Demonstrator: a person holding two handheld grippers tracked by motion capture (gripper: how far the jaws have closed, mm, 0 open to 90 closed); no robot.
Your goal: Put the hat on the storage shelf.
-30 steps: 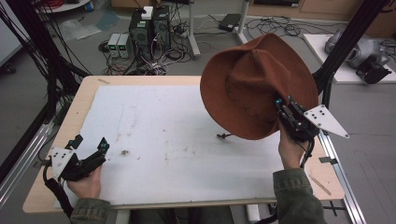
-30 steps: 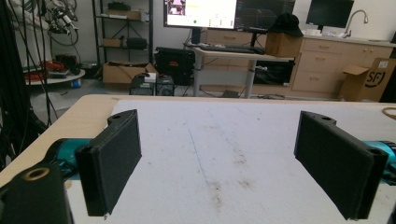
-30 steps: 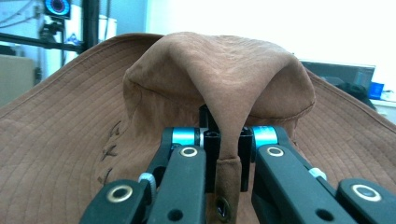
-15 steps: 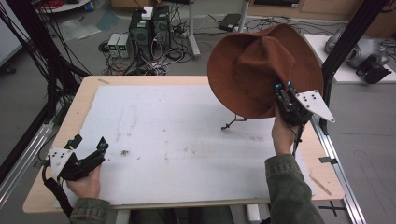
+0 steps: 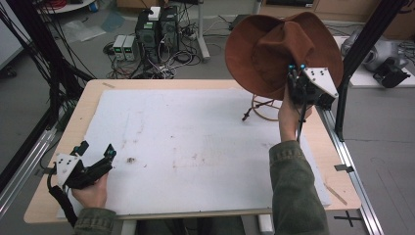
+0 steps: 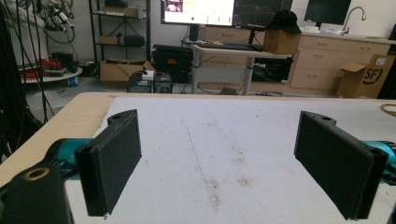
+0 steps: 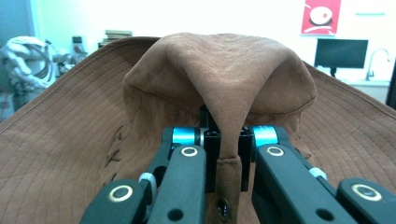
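Observation:
A brown wide-brimmed hat [image 5: 274, 49] hangs in the air over the table's far right corner, tilted so its crown faces the camera. My right gripper [image 5: 296, 73] is shut on a pinched fold of the hat [image 7: 229, 107] at the crown; the jaws press the fabric flat between them in the right gripper view. Under the hat stands a thin wire stand [image 5: 266, 108] with a ring and dark legs. My left gripper [image 5: 95, 159] rests at the near left of the table, jaws wide apart with nothing between its pads [image 6: 112, 161].
A white mat [image 5: 195, 147] covers most of the wooden table [image 5: 73, 127] and carries a few dark smudges [image 5: 131, 159]. Black frame posts [image 5: 352, 68] rise at the right edge. Computers and cables lie on the floor beyond the far edge.
The right hand has carried the hat up and away toward the far right, uncovering the wire stand beneath. The left gripper has stayed where it was.

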